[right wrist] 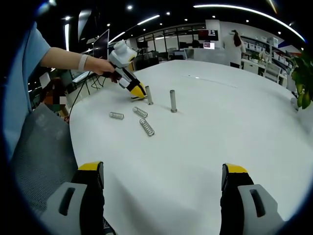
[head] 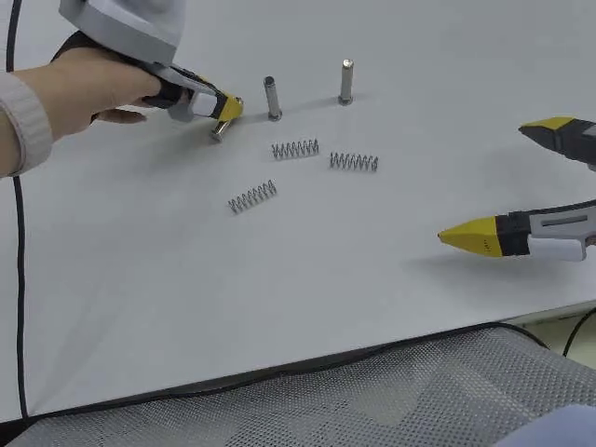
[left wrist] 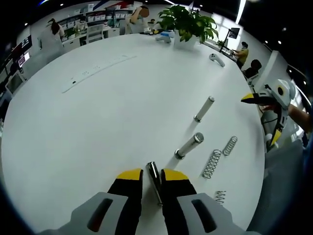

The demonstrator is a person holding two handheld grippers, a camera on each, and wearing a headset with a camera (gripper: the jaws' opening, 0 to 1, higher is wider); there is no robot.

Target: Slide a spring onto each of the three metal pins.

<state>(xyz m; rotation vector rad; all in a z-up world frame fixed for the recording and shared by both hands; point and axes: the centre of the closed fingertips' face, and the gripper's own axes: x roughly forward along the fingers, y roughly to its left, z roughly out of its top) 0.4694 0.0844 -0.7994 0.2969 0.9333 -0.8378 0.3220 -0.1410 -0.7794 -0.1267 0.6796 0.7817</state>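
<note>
The right claw (head: 484,183) hangs over the tabletop (head: 186,298) with its jaws spread wide, gripping nothing. Ahead of it, well apart, three springs lie flat: the first spring (head: 252,196) nearest the person, the second spring (head: 354,161) and third spring (head: 295,148) a little farther. Beyond them the left claw (head: 226,110) is clamped on the held pin (head: 220,130), which sits tilted between its yellow tips. Just past those tips the near pin (head: 273,98) stands upright, the far pin (head: 345,81) upright beyond it.
</note>
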